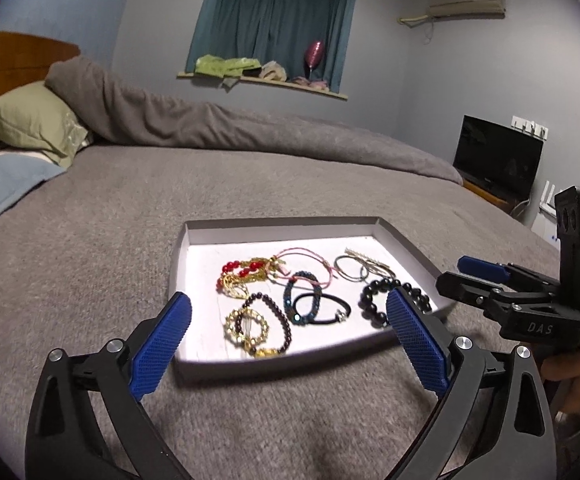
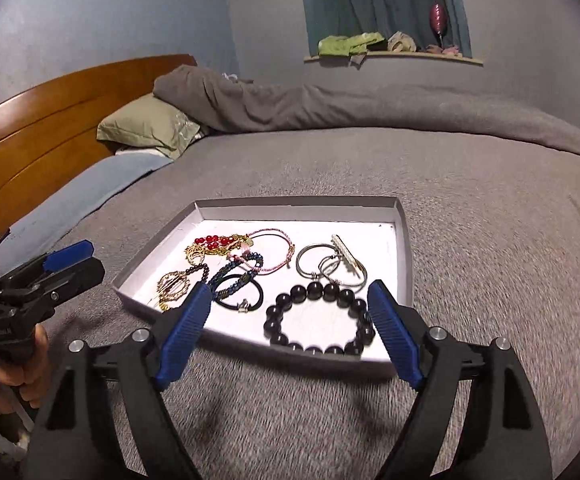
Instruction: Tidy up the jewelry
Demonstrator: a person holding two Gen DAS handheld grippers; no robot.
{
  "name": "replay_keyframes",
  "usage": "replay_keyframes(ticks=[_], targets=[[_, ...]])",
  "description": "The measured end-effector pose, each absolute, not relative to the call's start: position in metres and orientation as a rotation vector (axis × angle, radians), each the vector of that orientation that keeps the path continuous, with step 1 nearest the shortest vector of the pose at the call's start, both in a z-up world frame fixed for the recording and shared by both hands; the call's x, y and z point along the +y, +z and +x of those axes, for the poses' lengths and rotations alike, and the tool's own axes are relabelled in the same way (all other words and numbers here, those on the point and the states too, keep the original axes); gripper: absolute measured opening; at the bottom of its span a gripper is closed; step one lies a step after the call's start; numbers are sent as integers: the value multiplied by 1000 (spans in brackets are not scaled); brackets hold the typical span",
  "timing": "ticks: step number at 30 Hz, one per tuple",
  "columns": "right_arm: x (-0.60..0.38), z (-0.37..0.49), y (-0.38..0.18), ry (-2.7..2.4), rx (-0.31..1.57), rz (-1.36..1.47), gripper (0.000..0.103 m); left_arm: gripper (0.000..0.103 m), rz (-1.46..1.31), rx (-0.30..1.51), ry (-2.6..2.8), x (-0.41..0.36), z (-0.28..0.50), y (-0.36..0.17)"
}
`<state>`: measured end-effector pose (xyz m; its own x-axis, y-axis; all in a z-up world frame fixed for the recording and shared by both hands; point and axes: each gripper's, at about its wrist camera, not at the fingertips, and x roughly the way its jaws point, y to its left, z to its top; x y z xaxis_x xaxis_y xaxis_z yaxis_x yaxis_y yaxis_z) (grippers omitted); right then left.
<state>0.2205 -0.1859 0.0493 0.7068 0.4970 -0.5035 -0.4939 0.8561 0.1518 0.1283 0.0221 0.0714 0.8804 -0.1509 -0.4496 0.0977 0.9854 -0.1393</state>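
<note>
Plainly, the move ahead turns on which tongs sit nearer which piece. The jewelry lies loose in a shallow white tray [image 2: 404, 248] on the grey bed [image 2: 490, 240], nothing lifted out yet. The right tongs [image 2: 290, 320] are spread wide and empty, hovering at the tray's near edge, and the black bead bracelet [image 2: 318, 320] lies straight ahead of them, framed between the two blue fingers, a flat ring with no long axis to speak of. The left tongs [image 1: 290, 324] are likewise spread and hold nothing; ahead of them lie the gold ring-shaped piece [image 1: 247, 326] and the dark red bead strand [image 1: 279, 320], tangled together at the near left of the tray. The black hair tie [image 2: 239, 298] sits between the two reaches. By my judgement the right hand is better placed for the black beads, the left for the gold tangle
</note>
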Motion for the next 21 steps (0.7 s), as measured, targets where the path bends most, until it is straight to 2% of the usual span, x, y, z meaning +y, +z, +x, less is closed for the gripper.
replay_keyframes(ticks=[7, 21], targets=[[-197, 177, 43, 530, 462, 4, 97, 98, -85, 456, -104, 12, 100, 60], [-200, 137, 27, 502, 389, -28, 97, 98, -115, 447, -85, 11, 77, 40]])
